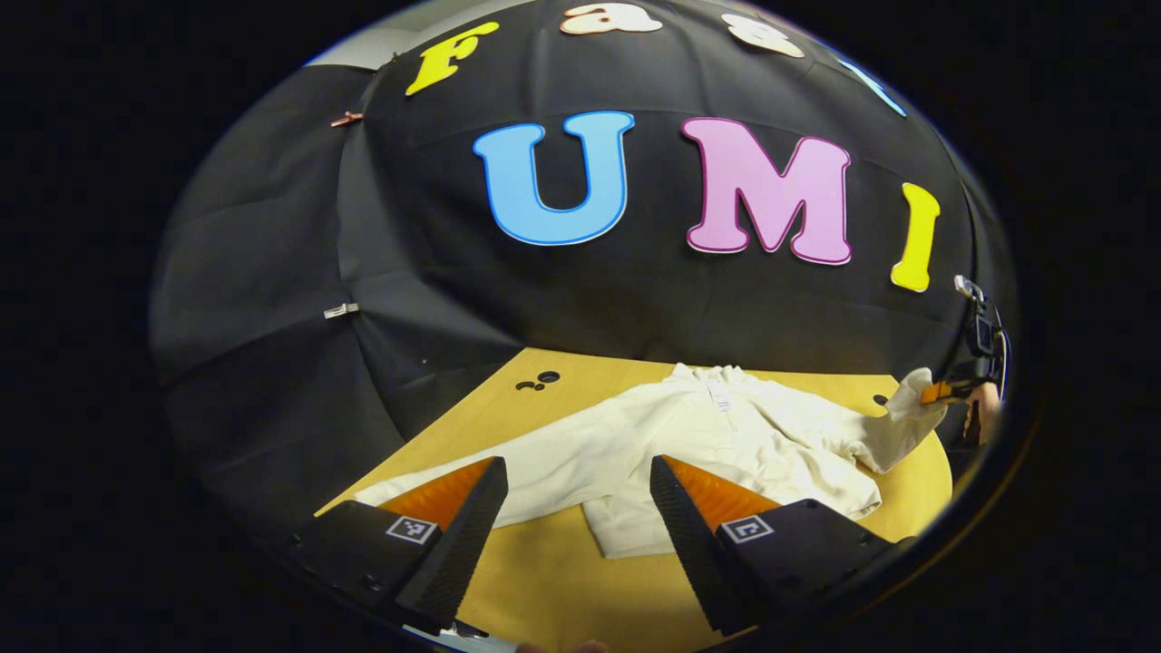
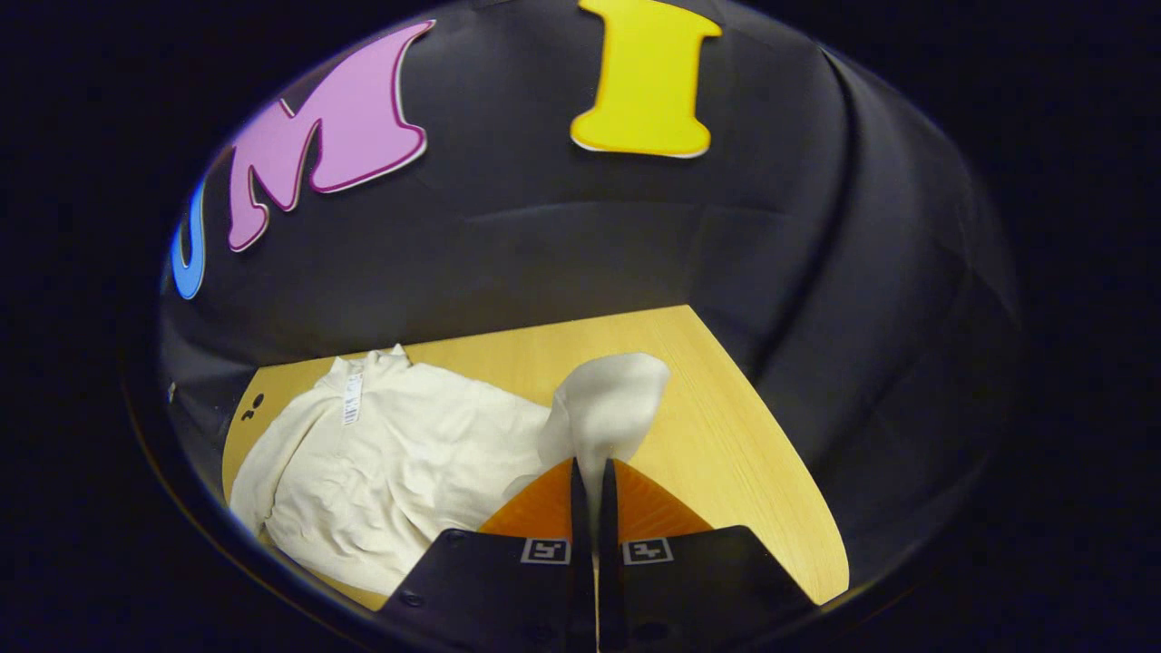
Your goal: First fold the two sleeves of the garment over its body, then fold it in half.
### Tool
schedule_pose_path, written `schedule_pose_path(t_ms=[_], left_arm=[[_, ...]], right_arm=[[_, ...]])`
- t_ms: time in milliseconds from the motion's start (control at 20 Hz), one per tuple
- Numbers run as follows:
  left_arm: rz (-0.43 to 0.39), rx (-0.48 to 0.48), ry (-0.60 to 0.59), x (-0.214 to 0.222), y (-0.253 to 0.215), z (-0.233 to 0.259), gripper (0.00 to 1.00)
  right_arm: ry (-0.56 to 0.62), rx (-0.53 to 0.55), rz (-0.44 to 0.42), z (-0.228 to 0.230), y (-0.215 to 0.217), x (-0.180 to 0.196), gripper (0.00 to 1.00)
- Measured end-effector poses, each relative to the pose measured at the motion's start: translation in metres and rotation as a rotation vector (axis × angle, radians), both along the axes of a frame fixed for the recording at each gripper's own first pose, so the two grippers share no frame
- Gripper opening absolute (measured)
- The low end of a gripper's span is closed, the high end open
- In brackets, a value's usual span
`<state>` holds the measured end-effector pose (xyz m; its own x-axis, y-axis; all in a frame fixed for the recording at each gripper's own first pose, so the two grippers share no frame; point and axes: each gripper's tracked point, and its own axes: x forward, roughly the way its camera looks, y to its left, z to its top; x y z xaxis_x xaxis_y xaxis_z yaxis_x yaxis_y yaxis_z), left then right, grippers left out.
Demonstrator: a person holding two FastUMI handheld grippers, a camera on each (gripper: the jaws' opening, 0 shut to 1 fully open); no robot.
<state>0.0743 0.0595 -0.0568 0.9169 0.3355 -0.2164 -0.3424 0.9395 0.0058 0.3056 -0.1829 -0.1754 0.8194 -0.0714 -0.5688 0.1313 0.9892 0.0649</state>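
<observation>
Garment (image 1: 707,435) was a cream long-sleeved top lying flat, chest up, on the surface (image 1: 562,589), collar at the far edge near the booth wall, hem toward the cameras. In the left gripper view it sat in the lower middle of the frame; in the right gripper view, lower left. Fabric looked soft, light and limp, thick knit, wrinkled across the body; judged easy to lift but floppy, likely to drape and bunch, not slippery, not fragile. Best holds judged to be cuffs for the sleeve folds, then hem corners or shoulders for the halving.

One sleeve (image 2: 603,408) was lifted off the surface, its cuff end pinched in the right gripper (image 2: 594,481), jaws closed tight on the cloth, sleeve billowing up above them at centre of that frame. Same pinch showed at the far right edge of the left gripper view. Other sleeve (image 1: 472,472) lay stretched out flat toward lower left of the left gripper view, not yet folded.

Left gripper (image 1: 580,481) had jaws wide open, holding nothing, hovering above the near edge of the garment.

Surface was plain light wood, smooth, with small dark holes (image 1: 538,381) near the far left corner. Black cloth wall (image 1: 272,272) closed in the back and sides.
</observation>
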Motion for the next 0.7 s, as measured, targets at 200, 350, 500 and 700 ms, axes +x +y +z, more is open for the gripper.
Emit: schedule_pose_path(t_ms=[200,350,500,700], left_arm=[[0.057,-0.038,0.001,-0.014,0.029,-0.01,0.98],[0.068,-0.011,0.003,-0.022,0.047,-0.015,0.98],[0.069,0.019,0.004,-0.032,0.067,-0.02,0.98],[0.089,0.021,0.009,-0.04,0.087,-0.027,0.98]], right_arm=[[-0.039,0.005,0.084,0.029,0.062,0.029,0.06],[-0.062,-0.022,0.156,0.046,0.111,0.048,0.06],[-0.089,-0.065,0.241,0.06,0.166,0.064,0.06],[-0.105,-0.05,0.337,0.069,0.248,0.081,0.06]])
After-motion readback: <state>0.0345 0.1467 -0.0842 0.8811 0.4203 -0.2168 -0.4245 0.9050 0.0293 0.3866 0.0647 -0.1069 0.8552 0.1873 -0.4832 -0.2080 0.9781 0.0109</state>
